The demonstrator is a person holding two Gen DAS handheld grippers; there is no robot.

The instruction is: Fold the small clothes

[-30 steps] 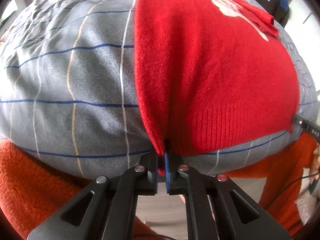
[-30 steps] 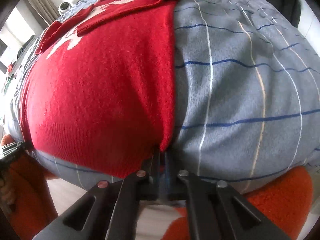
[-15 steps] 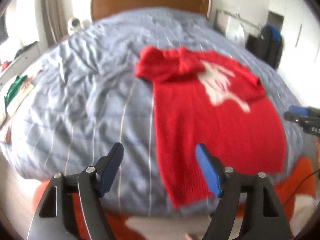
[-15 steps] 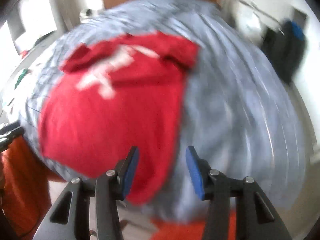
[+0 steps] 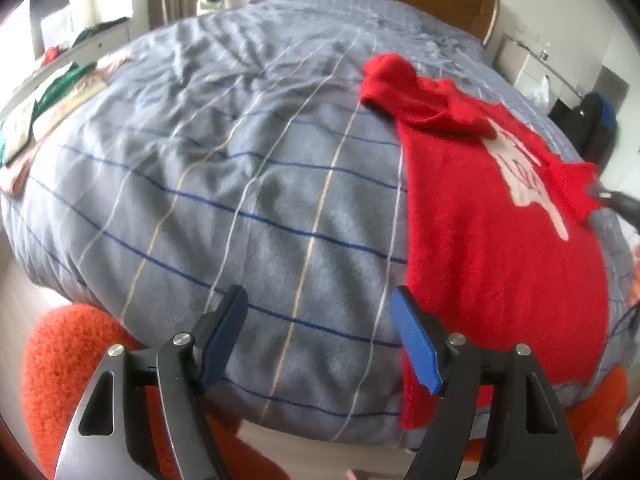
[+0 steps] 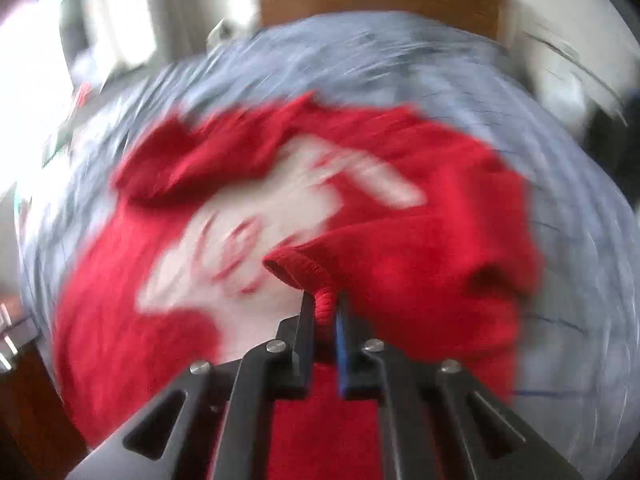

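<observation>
One sleeve cuff point(image 6: 298, 266) of the red sweater point(image 5: 500, 248), spread on the bed point(image 5: 240, 200), is clamped in the right hand-held gripper point(image 6: 324, 312); the left hand-held gripper point(image 5: 320, 336) is held apart, empty. Slippage from this thin pinch is risked, and the body could be dragged askew.

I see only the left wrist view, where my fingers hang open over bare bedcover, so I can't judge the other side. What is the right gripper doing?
Observer: The right gripper is shut on a pinch of the red sweater.
Operator: Which part of the sweater?
Observer: A sleeve end. Its ribbed cuff stands up just beyond the fingers.
Operator: Where does that cuff sit against the rest of the garment?
Observer: In the right wrist view it shows in front of the white design on the chest. The picture is too blurred to tell whether it touches the chest.
</observation>
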